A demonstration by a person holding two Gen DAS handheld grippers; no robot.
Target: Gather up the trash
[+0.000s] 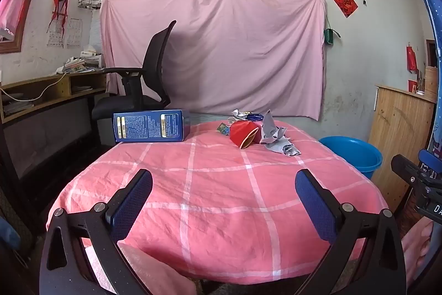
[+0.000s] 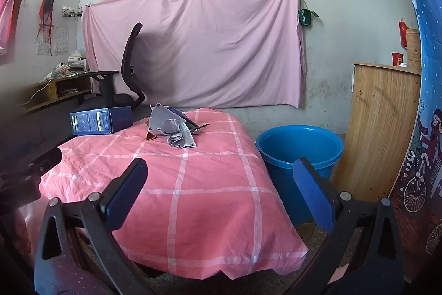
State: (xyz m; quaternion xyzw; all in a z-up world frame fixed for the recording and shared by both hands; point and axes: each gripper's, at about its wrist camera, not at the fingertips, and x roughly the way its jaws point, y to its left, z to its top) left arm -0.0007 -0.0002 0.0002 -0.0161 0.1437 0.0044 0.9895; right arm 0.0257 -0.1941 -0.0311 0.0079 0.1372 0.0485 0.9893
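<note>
A pile of trash lies at the far side of the table: a red paper cup [image 1: 243, 133] on its side, crumpled grey paper [image 1: 275, 138] [image 2: 173, 129] and small wrappers [image 1: 250, 115] behind. A blue box [image 1: 151, 129] [image 2: 100, 120] lies at the far left corner. A blue bucket [image 1: 352, 154] [image 2: 299, 149] stands on the floor right of the table. My left gripper [image 1: 223, 181] hangs open over the near half of the table, nothing between its fingers. My right gripper [image 2: 219, 173] is open too, over the table's near right edge, with the bucket just beyond its right finger [image 2: 313, 192].
The table wears a pink checked cloth [image 1: 218, 201] [image 2: 193, 184]. A black office chair [image 1: 149, 79] and a wooden desk [image 1: 52, 93] stand at the left. A wooden board [image 2: 381, 129] leans behind the bucket. A pink sheet [image 1: 215, 46] covers the back wall.
</note>
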